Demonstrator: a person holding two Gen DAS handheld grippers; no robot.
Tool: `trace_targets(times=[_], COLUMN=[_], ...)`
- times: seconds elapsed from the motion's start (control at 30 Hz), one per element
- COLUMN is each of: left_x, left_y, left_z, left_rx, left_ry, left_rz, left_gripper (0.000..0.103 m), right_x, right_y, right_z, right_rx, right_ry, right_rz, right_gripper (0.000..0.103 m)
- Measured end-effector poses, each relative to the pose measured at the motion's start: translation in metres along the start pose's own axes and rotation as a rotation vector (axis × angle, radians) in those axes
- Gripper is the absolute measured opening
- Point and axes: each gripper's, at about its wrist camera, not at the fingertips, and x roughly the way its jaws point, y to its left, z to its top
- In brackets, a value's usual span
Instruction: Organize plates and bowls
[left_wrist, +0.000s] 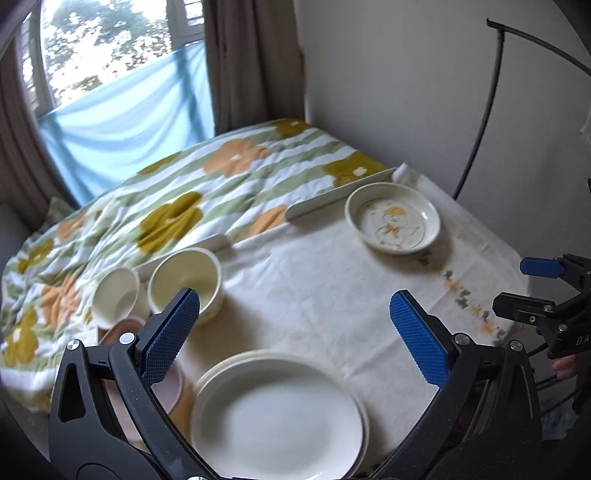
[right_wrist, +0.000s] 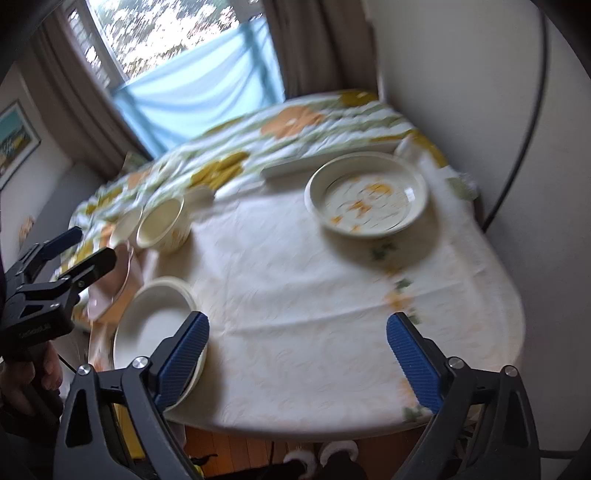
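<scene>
A stack of white plates (left_wrist: 277, 417) sits at the table's near left, just under my open, empty left gripper (left_wrist: 295, 336); it also shows in the right wrist view (right_wrist: 155, 325). A flower-patterned shallow bowl (left_wrist: 393, 218) stands at the far right (right_wrist: 365, 195). Two cream bowls, a larger one (left_wrist: 186, 280) and a smaller one (left_wrist: 114, 295), stand at the left (right_wrist: 162, 223). A pink plate (left_wrist: 166, 387) lies beside the stack. My right gripper (right_wrist: 297, 354) is open and empty above the table's near edge; it also shows in the left wrist view (left_wrist: 532, 286).
A white tablecloth (left_wrist: 314, 295) covers the round table. A floral quilt (left_wrist: 166, 206) lies on the bed behind it. A wall and a black curved pole (left_wrist: 484, 122) are to the right. The window and curtains are at the back.
</scene>
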Motion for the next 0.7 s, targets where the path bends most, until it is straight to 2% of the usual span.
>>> trace_targets(times=[0.1,0.2,0.3,0.4,0.47,0.53,0.6,0.63,0.67,0.7], left_x=[0.029,0.068,0.116,0.167,0.208,0.242,0.274,0.286,0.295,0.302], left_y=[-0.013,-0.019,-0.023,-0.026,-0.03,-0.035,-0.042,-0.045,-0.047,-0.049], left_z=[0.031,0.057,0.078,0.091,0.097,0.096,0.095,0.094,0.095,0.095], left_rx=[0.009,-0.03,-0.08,-0.128,-0.14,-0.137,-0.133,-0.128,-0.122,-0.119], left_ry=[0.012,0.059,0.137,0.215,0.29,0.363,0.424,0.445,0.456,0.464], left_rz=[-0.086,-0.182,-0.247,-0.304,-0.312,-0.31,-0.305,-0.298,-0.29,-0.284], left_gripper=[0.103,0.102,0.102,0.102,0.096,0.076,0.062,0.056,0.053,0.052], right_x=[-0.007,0.005,0.022,0.054,0.077,0.1,0.125,0.135,0.145,0.153], right_y=[-0.026,-0.054,-0.08,-0.101,-0.113,-0.124,-0.133,-0.135,-0.136,-0.136], right_z=[0.013,0.029,0.046,0.067,0.077,0.085,0.09,0.091,0.092,0.093], right_rx=[0.067,0.138,0.198,0.243,0.268,0.293,0.327,0.345,0.352,0.346], right_ry=[-0.034,0.026,0.013,0.053,0.066,0.091,0.131,0.147,0.167,0.177], right_rz=[0.0,0.03,0.057,0.092,0.118,0.13,0.135,0.147,0.15,0.138], right_gripper=[0.102,0.102,0.102,0.102,0.102,0.101,0.093,0.082,0.076,0.075])
